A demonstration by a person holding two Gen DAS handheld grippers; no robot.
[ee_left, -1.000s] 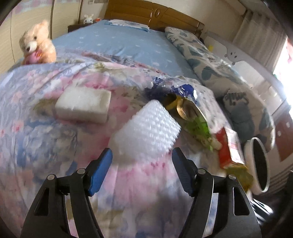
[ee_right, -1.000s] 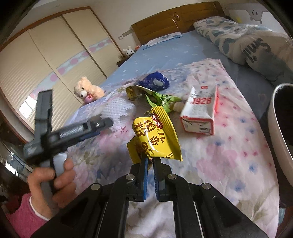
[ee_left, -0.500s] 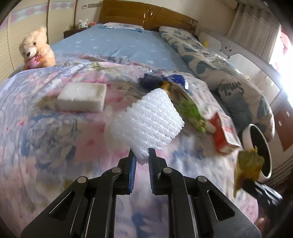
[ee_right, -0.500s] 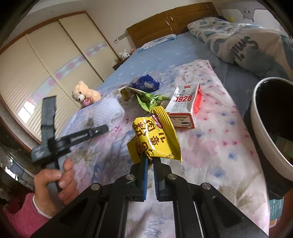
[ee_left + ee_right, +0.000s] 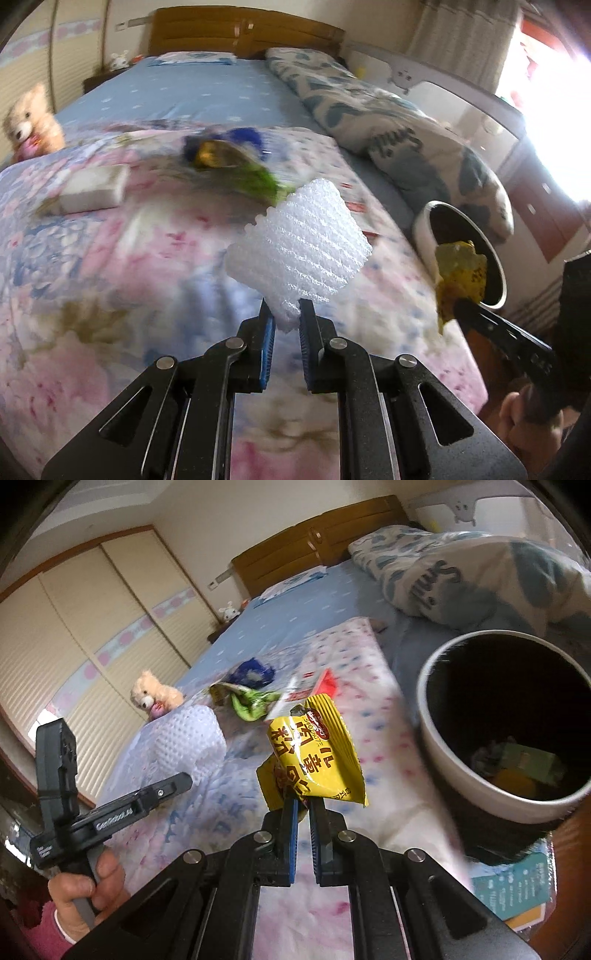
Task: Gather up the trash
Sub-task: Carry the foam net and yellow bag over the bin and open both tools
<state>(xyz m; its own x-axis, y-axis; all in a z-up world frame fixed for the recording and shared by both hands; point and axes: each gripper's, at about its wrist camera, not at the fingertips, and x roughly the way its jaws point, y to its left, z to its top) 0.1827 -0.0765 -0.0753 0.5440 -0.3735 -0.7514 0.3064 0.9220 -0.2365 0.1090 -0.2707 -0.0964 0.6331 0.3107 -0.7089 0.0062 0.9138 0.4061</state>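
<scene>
Since a second ago your left gripper [image 5: 284,317] has closed its jaws on the white foam net [image 5: 299,254] and lifted it clear of the flowered quilt [image 5: 110,280], while both hands have been swinging toward the bin [image 5: 458,771], which was only at the frame edge then and now fills the right side of the right wrist view. You are carrying two pieces of trash at once: the left gripper is pinching the foam net by its lower corner, and the right gripper [image 5: 303,805] is pressed tight on the bottom edge of the yellow snack bag [image 5: 317,760]. The snack bag is hanging just beside the bin's rim, apparently not yet over the opening; the foam net is farther from the bin, out over the quilt. The step in hand looks like delivery to the bin, and some trash is already lying inside it. Next you are probably bringing the snack bag over the dark opening and letting go, then following with the foam net, which is light and may catch on the rim. Farther from the bin, the red carton [image 5: 314,690], green wrapper [image 5: 251,705], blue wrapper [image 5: 251,672] and white block [image 5: 92,188] are waiting on the quilt.
</scene>
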